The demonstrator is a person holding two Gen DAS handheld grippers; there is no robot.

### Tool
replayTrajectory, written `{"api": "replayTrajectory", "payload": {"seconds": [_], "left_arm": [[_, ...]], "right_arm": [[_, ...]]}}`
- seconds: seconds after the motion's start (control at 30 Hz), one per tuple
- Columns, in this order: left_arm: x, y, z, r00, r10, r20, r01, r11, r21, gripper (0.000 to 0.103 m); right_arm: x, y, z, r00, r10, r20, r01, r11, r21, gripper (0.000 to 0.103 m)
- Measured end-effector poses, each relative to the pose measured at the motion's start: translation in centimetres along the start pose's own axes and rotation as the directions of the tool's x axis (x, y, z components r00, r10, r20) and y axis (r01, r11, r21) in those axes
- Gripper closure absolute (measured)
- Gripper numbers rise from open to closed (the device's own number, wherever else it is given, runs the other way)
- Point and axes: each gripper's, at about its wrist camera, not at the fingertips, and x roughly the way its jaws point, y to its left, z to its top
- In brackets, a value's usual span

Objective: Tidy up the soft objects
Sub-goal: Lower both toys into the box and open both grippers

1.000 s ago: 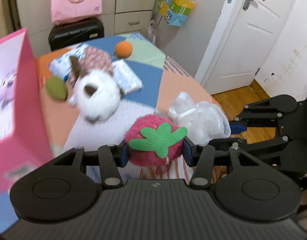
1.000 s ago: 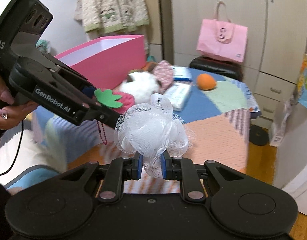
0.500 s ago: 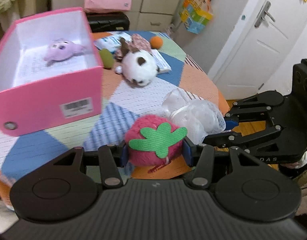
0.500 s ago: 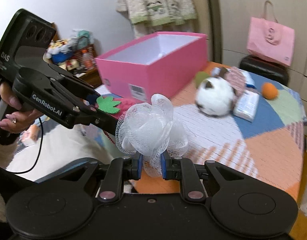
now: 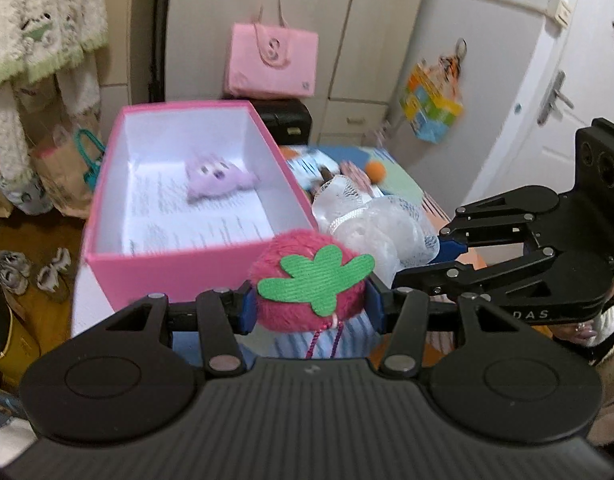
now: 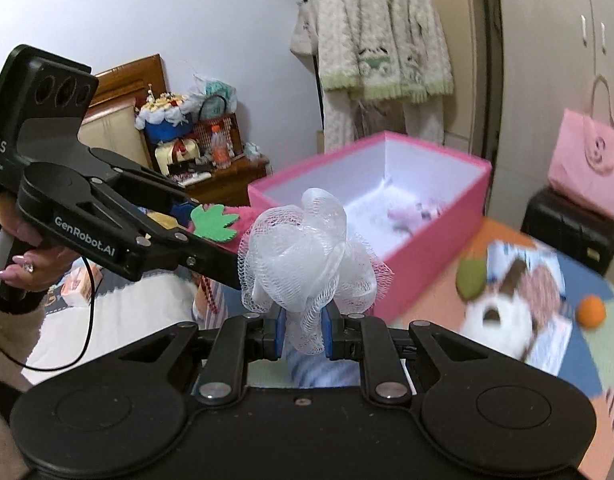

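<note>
My left gripper [image 5: 309,312] is shut on a pink plush strawberry [image 5: 307,292] with a green felt leaf, held just in front of the pink box [image 5: 175,268]. My right gripper [image 6: 303,334] is shut on a white mesh bath pouf [image 6: 307,256], also near the box [image 6: 435,256]. The box is open and white inside, with a small purple plush [image 5: 217,182] lying in it. The pouf [image 5: 383,228] shows beside the strawberry in the left wrist view. The strawberry [image 6: 223,224] shows in the right wrist view.
On the patchwork table [image 6: 439,312] lie a white and brown plush dog [image 6: 499,312], a green ball [image 6: 471,276], an orange ball [image 6: 591,310] and a tissue pack [image 6: 551,344]. A black suitcase [image 6: 567,232] with a pink bag [image 6: 587,160] stands behind.
Both grippers have swung left and closer to the pink box with their loads. The box is now straight ahead and its inside shows fully.
</note>
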Motion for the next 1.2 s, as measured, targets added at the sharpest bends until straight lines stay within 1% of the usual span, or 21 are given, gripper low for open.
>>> {"api": "replayTrajectory", "payload": {"seconds": [0.17, 0.33, 0.47, 0.53, 0.63, 0.7, 0.77, 0.87, 0.93, 1.03, 1.07, 1.13, 1.2], "left_arm": [[0.6, 3.1, 2.2, 0.999, 0.004, 0.046, -0.003, 1.000, -0.022, 0.053], [1.6, 4.7, 4.1, 0.995, 0.023, 0.094, -0.021, 1.000, -0.020, 0.053], [3.1, 6.6, 6.1, 0.994, 0.035, 0.103, -0.032, 0.999, -0.035, 0.053], [4.2, 7.7, 7.1, 0.995, 0.046, 0.091, -0.041, 0.998, -0.054, 0.053], [5.8, 9.8, 8.3, 0.996, 0.055, 0.073, -0.045, 0.991, -0.129, 0.053], [6.8, 10.7, 8.7, 0.996, 0.060, 0.061, -0.050, 0.987, -0.153, 0.053], [7.7, 11.4, 9.0, 0.996, 0.076, 0.046, -0.067, 0.985, -0.161, 0.053], [9.2, 12.1, 9.5, 0.995, 0.094, 0.025, -0.089, 0.983, -0.158, 0.053], [10.3, 12.4, 9.8, 0.994, 0.112, 0.012, -0.109, 0.984, -0.138, 0.052], [12.0, 12.7, 10.1, 0.988, 0.153, -0.010, -0.154, 0.984, -0.088, 0.052], [12.5, 12.6, 10.0, 0.988, 0.154, -0.028, -0.155, 0.985, -0.072, 0.052], [13.3, 12.7, 10.0, 0.989, 0.140, -0.056, -0.144, 0.987, -0.072, 0.052], [14.2, 12.6, 10.1, 0.986, 0.149, -0.075, -0.153, 0.987, -0.052, 0.052]], "right_arm": [[2.0, -0.9, 3.0, 1.000, 0.005, 0.019, -0.004, 1.000, -0.012, 0.082], [3.9, -2.3, 5.6, 0.999, 0.008, 0.034, -0.007, 1.000, -0.009, 0.082], [5.5, -3.5, 7.6, 0.999, 0.000, 0.035, 0.000, 1.000, -0.005, 0.082], [6.6, -4.4, 8.7, 1.000, -0.006, 0.022, 0.006, 1.000, -0.002, 0.082], [9.0, -6.0, 10.6, 1.000, -0.004, -0.018, 0.004, 1.000, 0.012, 0.082], [10.7, -7.3, 11.6, 0.998, 0.016, -0.062, -0.013, 0.998, 0.055, 0.082], [12.2, -8.2, 12.2, 0.995, 0.039, -0.095, -0.032, 0.997, 0.075, 0.082], [14.1, -9.7, 13.0, 0.988, 0.066, -0.138, -0.053, 0.994, 0.093, 0.082], [15.5, -10.9, 13.4, 0.982, 0.085, -0.168, -0.068, 0.992, 0.106, 0.081], [17.8, -13.1, 14.3, 0.966, 0.138, -0.218, -0.108, 0.984, 0.143, 0.081], [18.5, -13.7, 14.5, 0.960, 0.157, -0.230, -0.122, 0.980, 0.160, 0.081], [19.7, -14.9, 14.7, 0.953, 0.177, -0.247, -0.135, 0.975, 0.178, 0.081], [20.7, -15.6, 14.9, 0.945, 0.191, -0.266, -0.145, 0.973, 0.182, 0.081]]}}
